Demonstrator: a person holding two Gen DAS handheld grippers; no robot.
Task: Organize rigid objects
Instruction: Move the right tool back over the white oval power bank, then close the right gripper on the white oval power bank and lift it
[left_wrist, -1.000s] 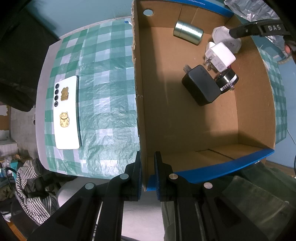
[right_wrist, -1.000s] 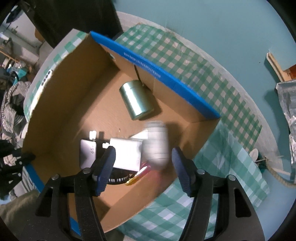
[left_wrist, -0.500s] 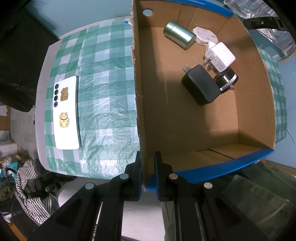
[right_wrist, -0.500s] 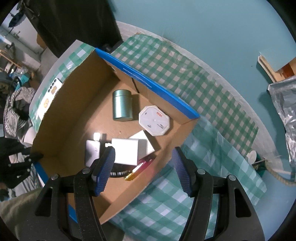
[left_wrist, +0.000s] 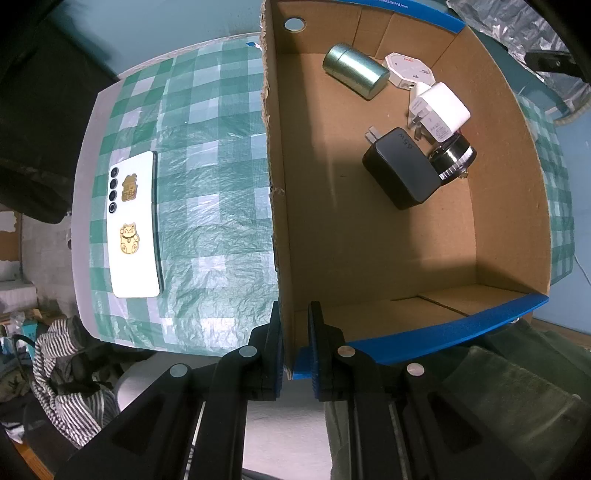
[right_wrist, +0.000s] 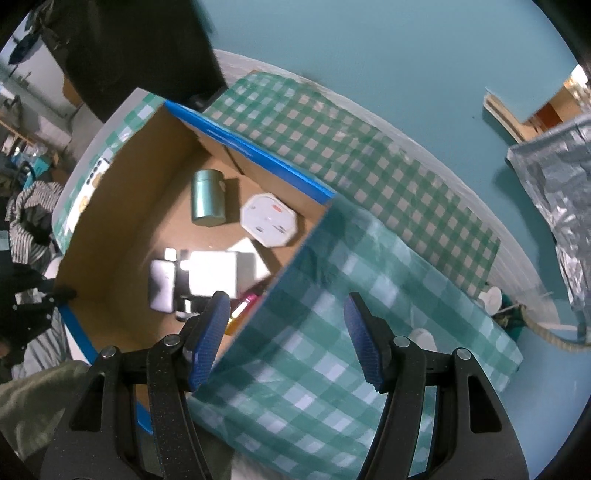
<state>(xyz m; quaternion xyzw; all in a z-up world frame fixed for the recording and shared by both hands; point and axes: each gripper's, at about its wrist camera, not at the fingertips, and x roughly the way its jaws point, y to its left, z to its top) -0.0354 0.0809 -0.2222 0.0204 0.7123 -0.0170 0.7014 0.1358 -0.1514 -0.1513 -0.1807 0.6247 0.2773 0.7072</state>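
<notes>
Nearest in the left wrist view, left gripper (left_wrist: 295, 332) pointing down, jaws clamped on the near corner of the cardboard box (left_wrist: 275, 221), one pad outside the wall and one inside; beyond the jaws, bare brown floor in the box's near half; farther in, black charger (left_wrist: 400, 168) lying flat, touching a round black and silver object (left_wrist: 454, 157) on its right; just beyond, white plug adapter (left_wrist: 439, 110) resting partly on that round object; at the far wall, green metal tin (left_wrist: 356, 75) on its side, white octagonal piece (left_wrist: 408, 70) just beside it; outside the box to the left, white phone (left_wrist: 135, 225) face down on the green checked tablecloth (left_wrist: 210, 184), well apart from the box wall.

In the right wrist view, right gripper (right_wrist: 288, 332) held above the box's side wall and the cloth, blue pads apart with nothing between them; past the left pad, a red and yellow item (right_wrist: 245, 308) partly hidden against the wall; white adapter glaring and blurred; farther off, tin and octagonal piece near the blue-edged far wall; beyond the table, teal floor (right_wrist: 369, 55) and crumpled silver foil (right_wrist: 557, 184).
</notes>
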